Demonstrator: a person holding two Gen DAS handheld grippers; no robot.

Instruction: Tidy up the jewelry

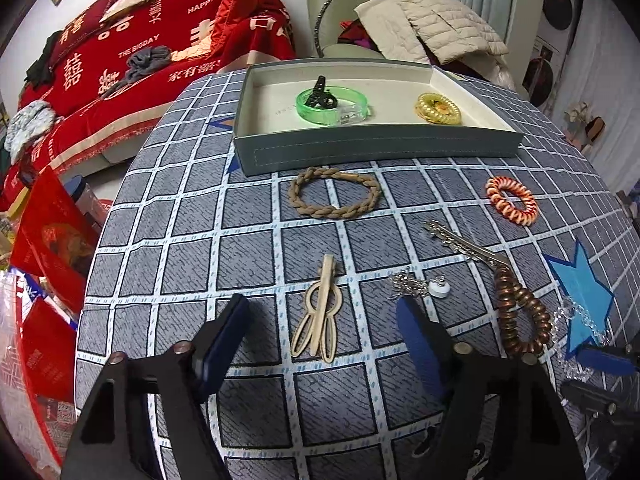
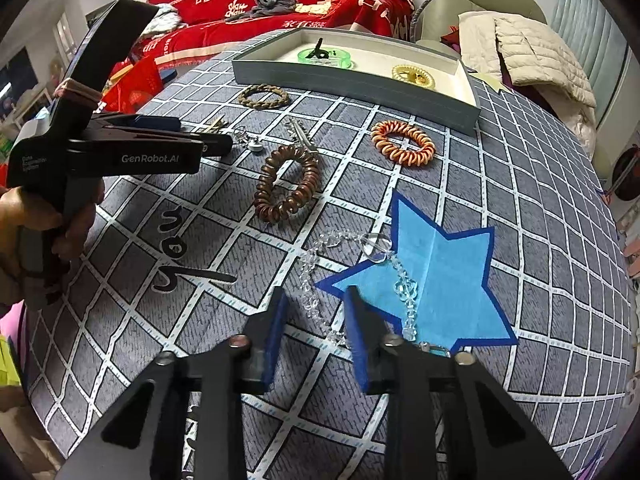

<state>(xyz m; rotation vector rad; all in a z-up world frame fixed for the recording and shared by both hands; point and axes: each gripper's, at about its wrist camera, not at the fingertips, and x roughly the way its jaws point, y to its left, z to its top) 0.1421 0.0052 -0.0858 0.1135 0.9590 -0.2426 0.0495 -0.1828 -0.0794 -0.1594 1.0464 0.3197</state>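
My right gripper (image 2: 316, 312) has narrowed its jaws about the crystal bracelet (image 2: 320, 256) on the blue star; whether the pads press it I cannot tell. My left gripper (image 1: 324, 320), jaws wide apart, straddles the cream hair clip (image 1: 320, 312). Beyond, the tray (image 1: 376, 146).

Left hand-held gripper (image 1: 320, 320): tilted down over the table (image 1: 192, 208), jaws spread wide, nothing between them.
Right hand-held gripper (image 2: 314, 312): tilted down over the table, jaws narrowed to a small gap.
Hand (image 2: 24, 220): wrapped round the left handle.
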